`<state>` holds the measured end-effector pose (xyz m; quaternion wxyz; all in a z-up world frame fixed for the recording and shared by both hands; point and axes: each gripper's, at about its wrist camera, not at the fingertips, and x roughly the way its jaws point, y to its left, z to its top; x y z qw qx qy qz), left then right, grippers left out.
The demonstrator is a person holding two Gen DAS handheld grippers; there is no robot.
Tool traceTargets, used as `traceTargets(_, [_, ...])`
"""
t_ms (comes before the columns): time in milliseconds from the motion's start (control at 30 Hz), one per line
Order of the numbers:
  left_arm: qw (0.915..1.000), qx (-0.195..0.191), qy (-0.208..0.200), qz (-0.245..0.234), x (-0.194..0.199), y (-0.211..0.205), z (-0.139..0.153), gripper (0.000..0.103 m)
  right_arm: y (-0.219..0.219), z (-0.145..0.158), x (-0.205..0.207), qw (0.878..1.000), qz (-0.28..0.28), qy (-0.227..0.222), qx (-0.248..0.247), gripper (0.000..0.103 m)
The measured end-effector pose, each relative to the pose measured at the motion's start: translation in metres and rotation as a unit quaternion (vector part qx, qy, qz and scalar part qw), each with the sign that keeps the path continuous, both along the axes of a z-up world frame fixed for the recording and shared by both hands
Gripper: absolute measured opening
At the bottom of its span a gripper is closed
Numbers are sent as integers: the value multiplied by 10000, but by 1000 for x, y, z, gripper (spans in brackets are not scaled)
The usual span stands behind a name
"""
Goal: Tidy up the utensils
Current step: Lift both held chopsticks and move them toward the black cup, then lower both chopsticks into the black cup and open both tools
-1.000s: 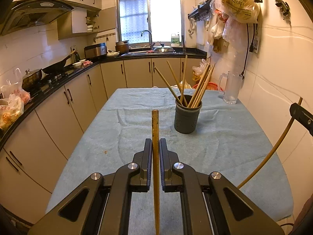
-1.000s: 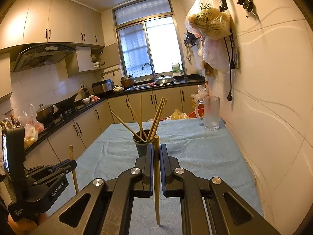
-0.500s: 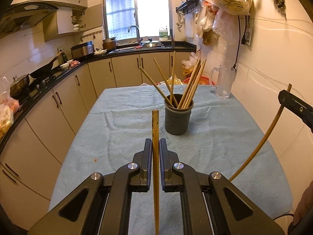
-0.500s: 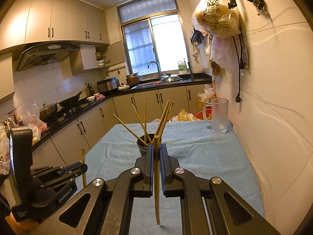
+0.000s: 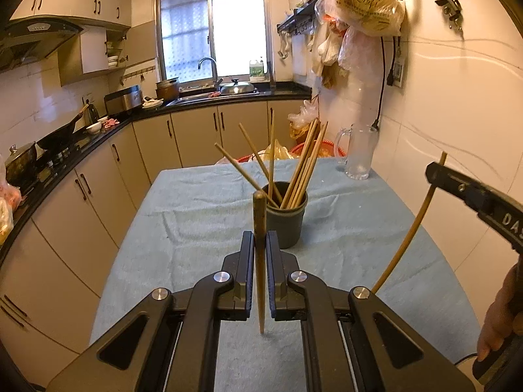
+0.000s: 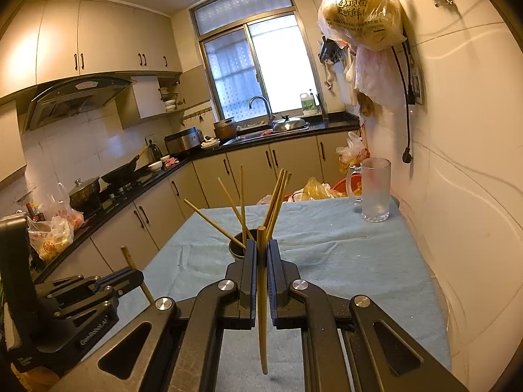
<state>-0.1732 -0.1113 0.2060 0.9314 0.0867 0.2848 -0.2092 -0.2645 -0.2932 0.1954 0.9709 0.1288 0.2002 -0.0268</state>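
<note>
A dark grey holder (image 5: 287, 219) with several wooden chopsticks stands upright on the blue cloth, just beyond both grippers; it also shows in the right wrist view (image 6: 238, 246). My left gripper (image 5: 260, 238) is shut on a wooden chopstick (image 5: 260, 261), held upright above the cloth, just short of the holder. My right gripper (image 6: 261, 248) is shut on another chopstick (image 6: 262, 300), held upright close behind the holder. The right gripper shows at the right edge of the left wrist view (image 5: 470, 196); the left gripper shows at lower left of the right wrist view (image 6: 81, 297).
A blue towel covers the table (image 5: 359, 228). A glass mug (image 5: 358, 153) stands at the table's far right corner by the wall. Plastic bags (image 5: 366, 3) hang on the right wall. Kitchen counter with pots runs along the left.
Both grippers have moved forward toward the holder, each still holding its chopstick. The holder now looks larger and nearer in both views.
</note>
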Motion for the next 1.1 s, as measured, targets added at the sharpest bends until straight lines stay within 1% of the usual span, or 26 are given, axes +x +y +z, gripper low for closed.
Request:
traceTargets(267, [9998,-164,-51,-38,8,6,12,7,3,3,7,10000,29,-11,-64,7])
traceTargets(400, [9993,-358,-3,-107,16,13,26,7,3,9,12,9999,57,-43,-102,7])
traceTargets(600, [9984,-519,-18,-203,35,15,53,7,-1,29,27,9996,108,-221,-140,7])
traceTargets(700, [9979,-588,-121,-244,48,11,70,7,-5,43,40,9991,112,-378,-159,7])
traceTargets(800, [9966,-728,-326,-215,65,3,89,7,-8,60,57,9982,58,-568,-206,7])
traceTargets(967, [9936,-940,-606,-152,94,-12,111,7,-18,80,94,9970,30,-778,1,7])
traceTargets(1033, [9926,-1067,-549,-190,107,-19,115,7,-22,84,109,9964,17,-837,100,7])
traceTargets(1100, [9925,-1116,-439,-243,121,-29,113,7,-25,84,122,9962,-12,-864,128,7])
